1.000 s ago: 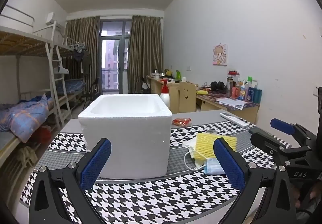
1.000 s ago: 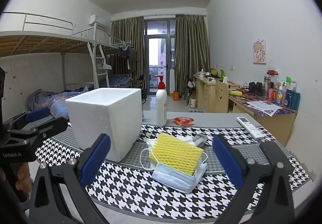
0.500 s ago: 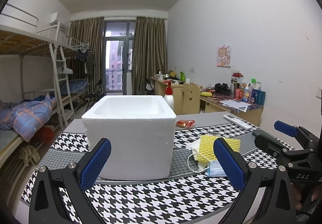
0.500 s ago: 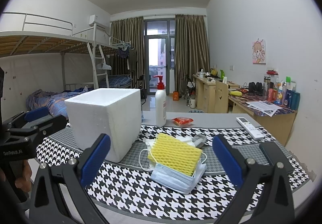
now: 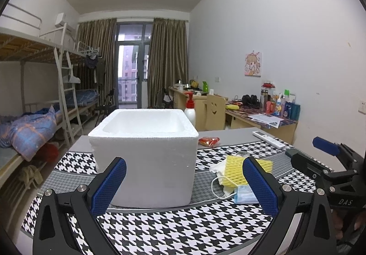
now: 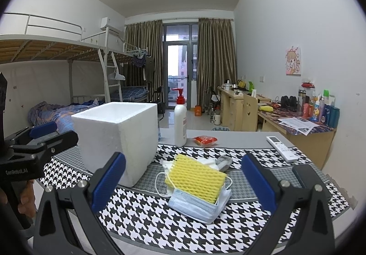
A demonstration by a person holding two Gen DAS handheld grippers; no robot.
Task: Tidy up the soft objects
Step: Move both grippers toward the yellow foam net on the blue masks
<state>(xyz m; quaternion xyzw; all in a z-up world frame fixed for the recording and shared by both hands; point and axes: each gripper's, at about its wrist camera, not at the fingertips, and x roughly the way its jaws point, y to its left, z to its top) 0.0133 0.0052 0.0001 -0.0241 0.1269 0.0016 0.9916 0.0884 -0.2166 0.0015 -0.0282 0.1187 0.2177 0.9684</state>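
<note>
Left gripper (image 5: pixel 184 184) has risen; foam net (image 6: pixel 197 177) ahead.

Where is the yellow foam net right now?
The yellow foam net lies atop the face masks on the houndstooth mat, right of the white foam box.

One foam box (image 6: pixel 119 133), one yellow foam net (image 6: pixel 196 177), one blue mask (image 6: pixel 194 203), one pump bottle (image 6: pixel 180 122), one remote (image 6: pixel 282 145).

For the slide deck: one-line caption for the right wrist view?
Open right gripper faces yellow foam net stacked on face masks beside white foam box.
</note>
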